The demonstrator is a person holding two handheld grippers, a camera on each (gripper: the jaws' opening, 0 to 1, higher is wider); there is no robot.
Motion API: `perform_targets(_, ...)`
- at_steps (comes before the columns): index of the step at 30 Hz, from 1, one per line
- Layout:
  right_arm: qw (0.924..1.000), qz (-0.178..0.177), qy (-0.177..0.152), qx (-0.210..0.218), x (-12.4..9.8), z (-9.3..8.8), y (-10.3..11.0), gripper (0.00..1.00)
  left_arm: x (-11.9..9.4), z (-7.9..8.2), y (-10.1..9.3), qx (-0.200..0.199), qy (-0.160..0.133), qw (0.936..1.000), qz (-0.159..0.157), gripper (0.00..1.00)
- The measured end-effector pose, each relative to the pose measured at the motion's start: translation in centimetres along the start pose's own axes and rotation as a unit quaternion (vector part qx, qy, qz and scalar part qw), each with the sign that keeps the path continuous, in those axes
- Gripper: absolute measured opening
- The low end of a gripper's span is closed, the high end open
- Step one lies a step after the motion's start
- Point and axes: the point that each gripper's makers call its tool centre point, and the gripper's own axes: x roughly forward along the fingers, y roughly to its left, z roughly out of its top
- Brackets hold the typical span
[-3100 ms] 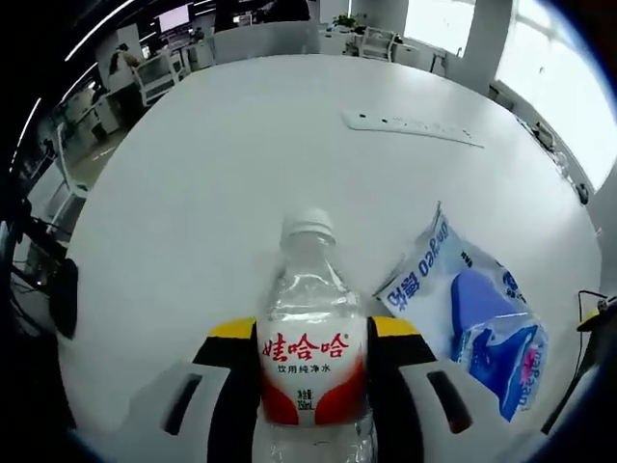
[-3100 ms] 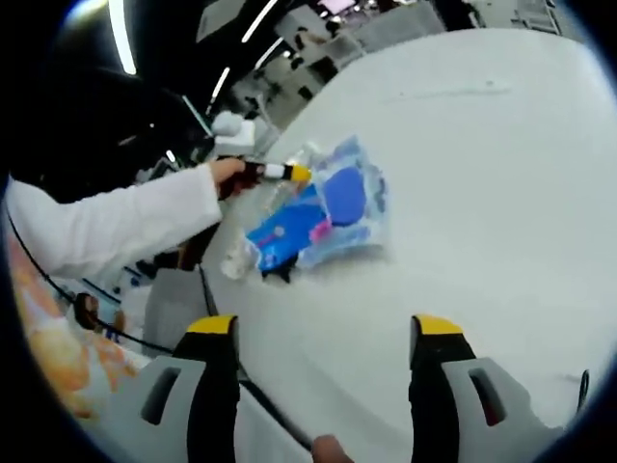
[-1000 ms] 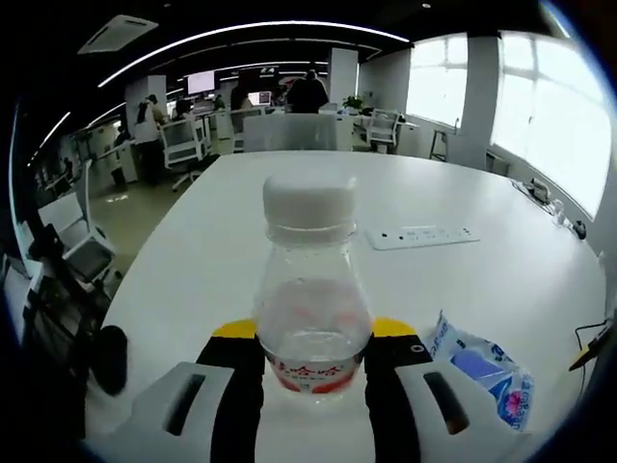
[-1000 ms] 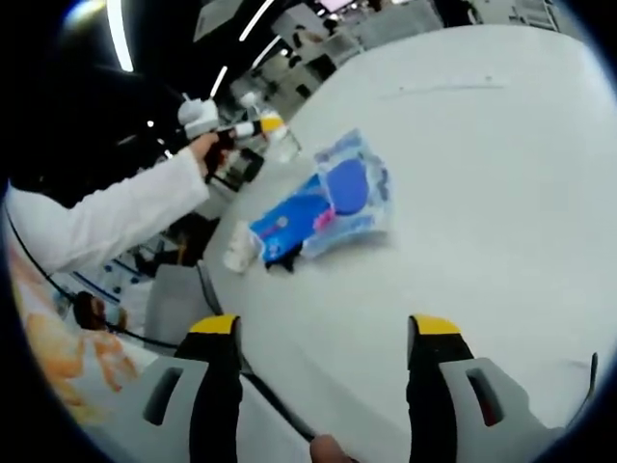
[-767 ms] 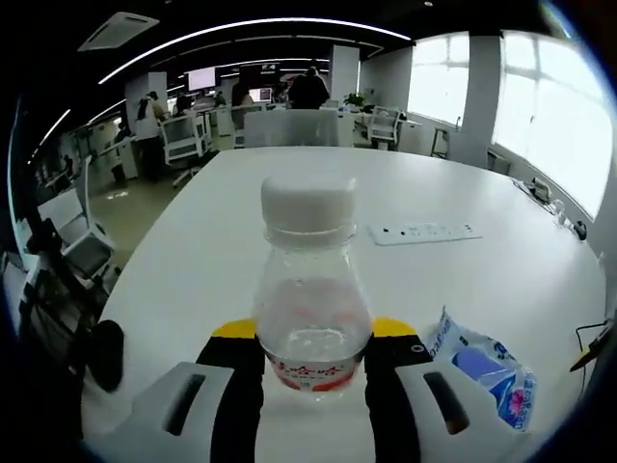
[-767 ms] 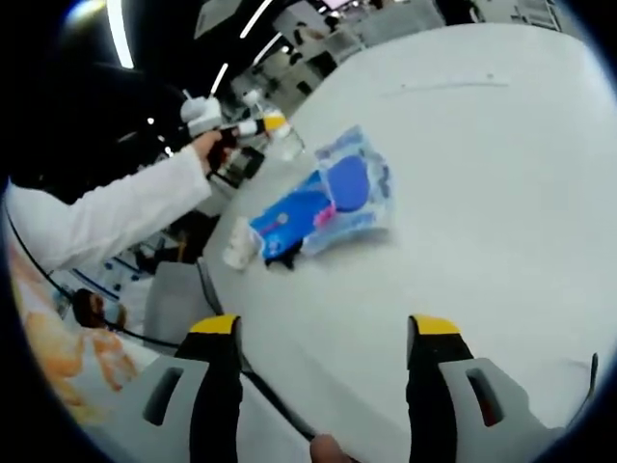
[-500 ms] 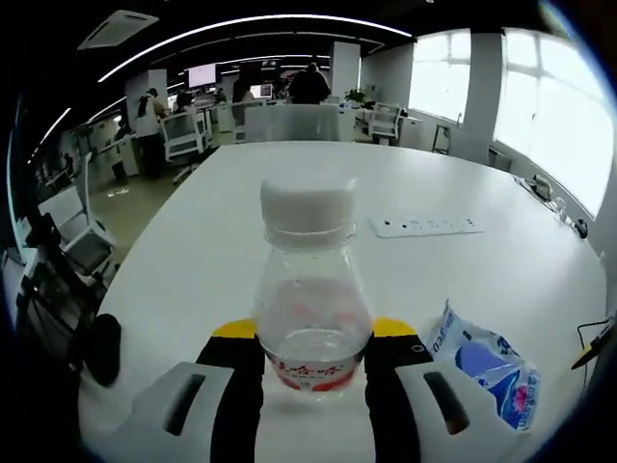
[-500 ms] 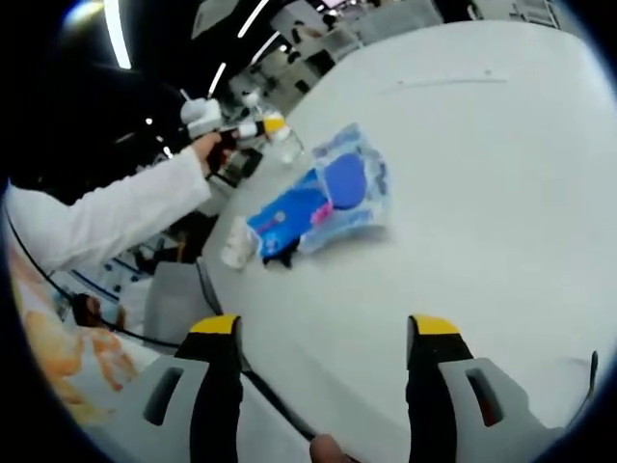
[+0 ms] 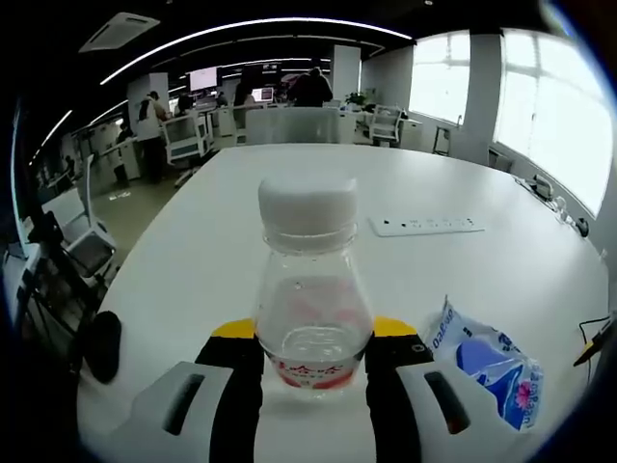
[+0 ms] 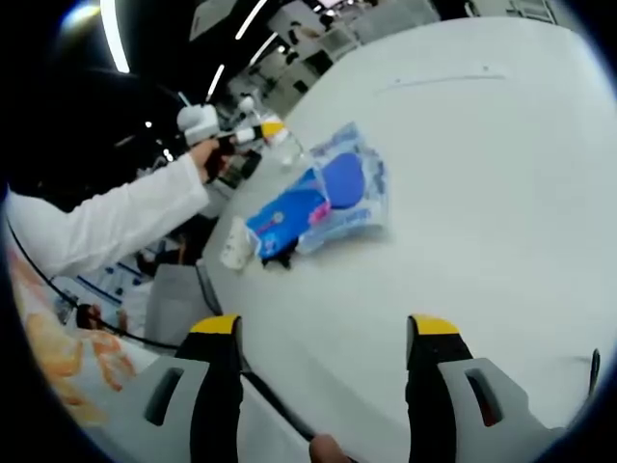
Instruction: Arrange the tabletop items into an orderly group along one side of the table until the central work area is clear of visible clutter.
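Lifted upright, bottle stays clamped in left fingers (right fingers apart, empty).

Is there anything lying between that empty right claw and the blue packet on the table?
Nothing visible does. The right gripper stands open over bare white table, and the blue packet lies ahead of it, with only tabletop in between.

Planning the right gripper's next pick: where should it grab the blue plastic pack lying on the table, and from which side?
Probably the near long edge of the blue plastic pack, coming straight ahead from the open right gripper. It lies flat on the white table, so only a thin, soft edge offers a pinch. Keep away from its far end, beside the left gripper and water bottle.
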Motion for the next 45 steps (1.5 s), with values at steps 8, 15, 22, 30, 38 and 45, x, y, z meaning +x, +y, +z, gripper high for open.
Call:
perform_targets(8, 1.0000, -0.003, -0.002, 0.002, -0.2, -0.1, -0.4, 0.68, -0.5, -1.1, -0.4, 0.012, 0.000, 0.9999, -0.001, 0.41)
perform_targets(15, 1.0000, -0.002, -0.002, -0.002, -0.3, -0.1, -0.2, 0.68, -0.3, -1.0, -0.1, 0.008, 0.001, 1.0000, 0.001, 0.41)
perform_targets(22, 1.0000, -0.004, -0.006, -0.002, -0.4, 0.0, -0.4, 0.68, -0.6, -0.5, -0.1, -0.013, -0.008, 0.9999, -0.002, 0.59)
perform_targets(30, 1.0000, 0.001, -0.006, -0.008, -0.3, -0.1, 0.0, 0.68, -2.1, -0.5, 0.1, -0.019, -0.015, 0.9997, 0.003, 0.68)
perform_targets(38, 0.9998, 0.006, -0.004, -0.017, -0.3, -0.4, 0.6, 0.68, -4.5, -0.7, 0.1, -0.021, -0.024, 0.9995, 0.004, 0.70)
perform_targets(45, 0.9995, 0.012, -0.008, -0.027, -0.5, -0.5, 1.1, 0.68, -7.1, -1.6, -1.1, -0.028, -0.031, 0.9991, -0.003, 0.73)
